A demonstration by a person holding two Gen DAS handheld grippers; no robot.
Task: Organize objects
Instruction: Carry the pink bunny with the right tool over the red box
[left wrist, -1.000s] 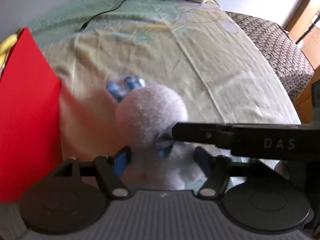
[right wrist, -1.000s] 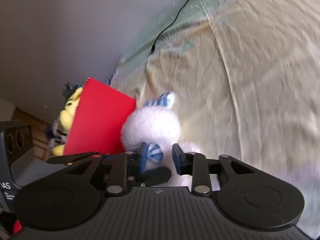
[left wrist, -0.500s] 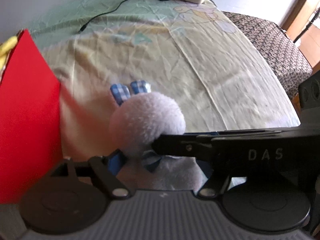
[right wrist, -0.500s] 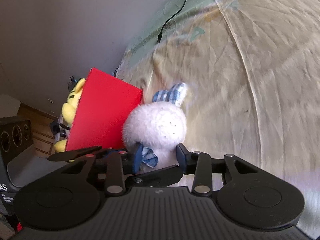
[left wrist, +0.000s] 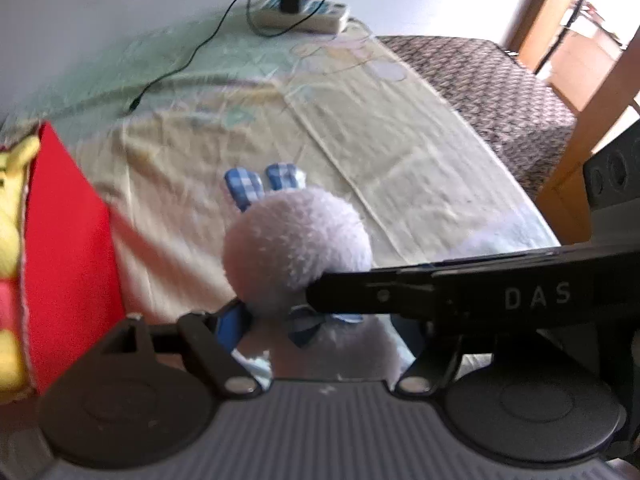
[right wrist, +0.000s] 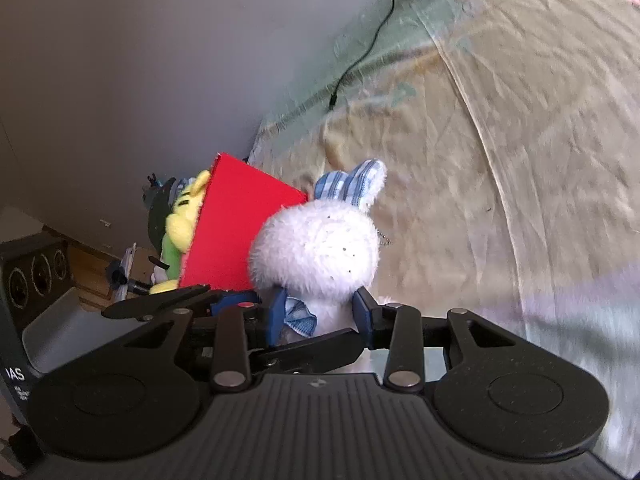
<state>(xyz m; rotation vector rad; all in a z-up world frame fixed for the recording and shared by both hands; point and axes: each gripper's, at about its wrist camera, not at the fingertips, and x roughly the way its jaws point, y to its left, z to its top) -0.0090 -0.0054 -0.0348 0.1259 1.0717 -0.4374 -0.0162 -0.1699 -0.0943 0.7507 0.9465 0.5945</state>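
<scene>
A white plush rabbit [left wrist: 296, 240] with blue checked ears and a blue bow is held up above the bed. It also shows in the right wrist view [right wrist: 316, 248]. My left gripper [left wrist: 320, 332] is shut on its body below the head. My right gripper [right wrist: 320, 312] is shut on its neck from the other side, and its arm crosses the left wrist view. A red box [left wrist: 64, 240] stands to the left, also in the right wrist view [right wrist: 240, 232], with a yellow plush toy [right wrist: 184, 216] in it.
The bed has a pale yellow and green sheet [left wrist: 400, 152]. A power strip [left wrist: 300, 16] with a black cable lies at its far end. A patterned mattress edge [left wrist: 500, 80] and wooden furniture are at the right. A grey wall is on the left.
Both grippers have lifted the rabbit higher off the sheet and closer to the red box's top. More of the yellow toy in the box has come into view.
</scene>
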